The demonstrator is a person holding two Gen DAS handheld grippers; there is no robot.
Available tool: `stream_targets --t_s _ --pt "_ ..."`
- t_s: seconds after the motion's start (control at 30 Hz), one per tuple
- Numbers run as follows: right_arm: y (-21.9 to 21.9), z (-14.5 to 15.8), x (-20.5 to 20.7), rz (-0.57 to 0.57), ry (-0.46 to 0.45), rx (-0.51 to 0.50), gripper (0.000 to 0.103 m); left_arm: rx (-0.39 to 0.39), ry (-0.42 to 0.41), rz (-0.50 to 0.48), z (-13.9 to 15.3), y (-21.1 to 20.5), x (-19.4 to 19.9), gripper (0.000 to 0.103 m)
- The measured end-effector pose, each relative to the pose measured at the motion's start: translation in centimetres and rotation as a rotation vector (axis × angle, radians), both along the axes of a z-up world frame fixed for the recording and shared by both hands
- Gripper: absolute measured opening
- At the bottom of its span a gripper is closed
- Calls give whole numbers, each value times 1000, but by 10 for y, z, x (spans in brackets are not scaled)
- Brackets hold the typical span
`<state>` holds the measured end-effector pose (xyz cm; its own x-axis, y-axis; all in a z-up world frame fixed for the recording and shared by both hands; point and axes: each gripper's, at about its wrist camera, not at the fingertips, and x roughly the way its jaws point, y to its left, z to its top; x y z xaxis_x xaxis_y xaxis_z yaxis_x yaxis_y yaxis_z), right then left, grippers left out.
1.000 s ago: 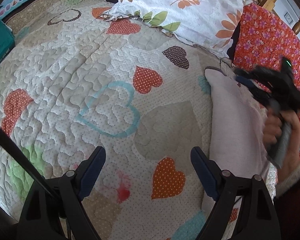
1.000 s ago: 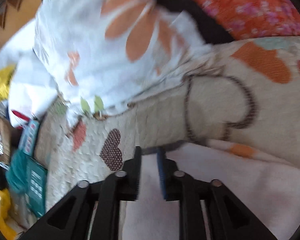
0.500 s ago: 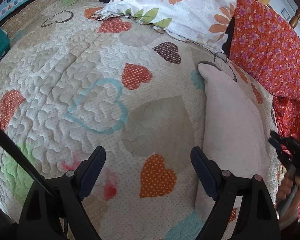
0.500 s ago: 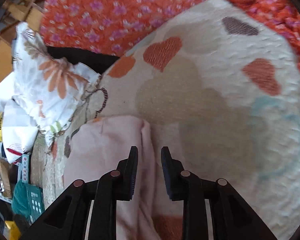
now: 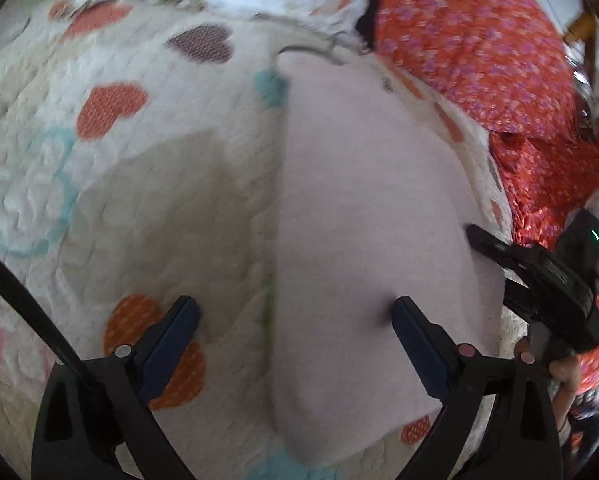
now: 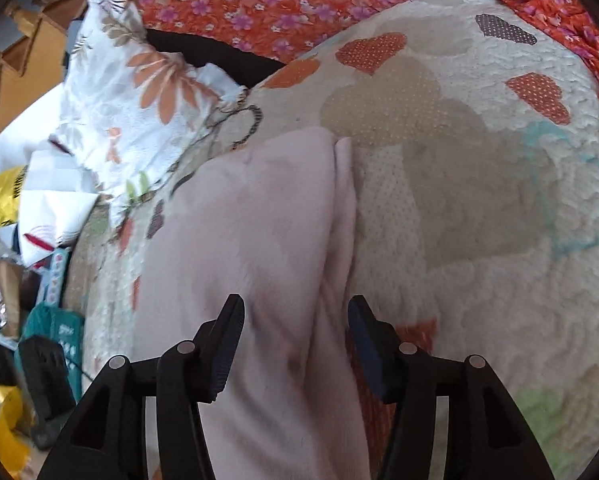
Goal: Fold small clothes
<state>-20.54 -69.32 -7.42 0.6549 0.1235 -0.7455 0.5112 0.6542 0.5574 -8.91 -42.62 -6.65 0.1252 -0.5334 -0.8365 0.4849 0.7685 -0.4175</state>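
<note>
— So, nearest first: how do the two grippers stand?

— The left gripper (image 5: 293, 318) hangs with its jaws wide apart, straddling the long left edge of the pink garment (image 5: 371, 216); one finger is over the quilt (image 5: 147, 184), the other over the cloth, and whether either presses down cannot be told. The right gripper (image 6: 295, 322) also has its jaws apart, set either side of the doubled edge of the garment (image 6: 259, 240), holding nothing.

— And the garment itself?

— It lies flat on the quilt as a long, narrow strip, seemingly already folded lengthwise. Farther off sit a flowered pillow (image 6: 139, 92) and an orange floral cloth (image 5: 471, 44).

— Which step is that, then?

— Likely the start of the next fold. The next move would call for both grippers to close on the near end and carry it toward the far end, keeping the layers together so the doubled edge doesn't slip open.
</note>
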Motion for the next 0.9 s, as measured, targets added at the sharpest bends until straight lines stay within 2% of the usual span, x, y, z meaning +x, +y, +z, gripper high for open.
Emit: stream_targets --t_s 0.03,0.1,0.13,0.17,0.2,0.23,0.3,0.37,0.4,0.47,0.5,0.57,0.63,0.77,0.83,0.9 --pt "0 -5 3 0 -7 27 61 -11 26 -39 -1 -6 -2 90" --pt "3 -9 6 -23 -27 42 60 12 14 -54 2 -9 -7 51" --pt "4 -10 7 -22 -37 61 47 16 17 -64 5 -10 -7 29" --pt "3 -13 8 -19 -54 117 38 8 25 -52 9 -5 -8 24" --pt "1 -15 6 -26 -79 191 33 -7 36 -35 14 -1 -8 20" --pt "0 -13 3 -29 -99 214 31 -22 47 -29 19 4 -9 18" --pt "1 -3 -4 -10 -159 249 30 -47 43 -23 34 16 -14 17" --pt "7 4 -8 22 -173 235 30 -38 18 -25 41 22 -20 18" --pt "11 5 -8 39 -152 203 30 -15 4 -30 40 24 -22 19" --pt "19 1 -4 53 -50 88 34 47 6 -32 32 25 -24 24" --pt "20 -1 -2 53 -15 40 40 75 15 -25 26 25 -24 26" --pt "22 3 -4 45 -9 -7 44 81 48 -14 18 31 -22 39" --pt "25 18 -9 7 -11 -77 44 73 43 -7 21 40 -19 45" --pt "43 66 -20 -46 -39 -307 44 74 -57 40 37 58 -15 54" --pt "55 80 -17 -8 -70 -329 44 80 -137 80 48 66 -14 58" --pt "69 82 -5 58 -81 -309 44 88 -239 126 62 75 -15 65"
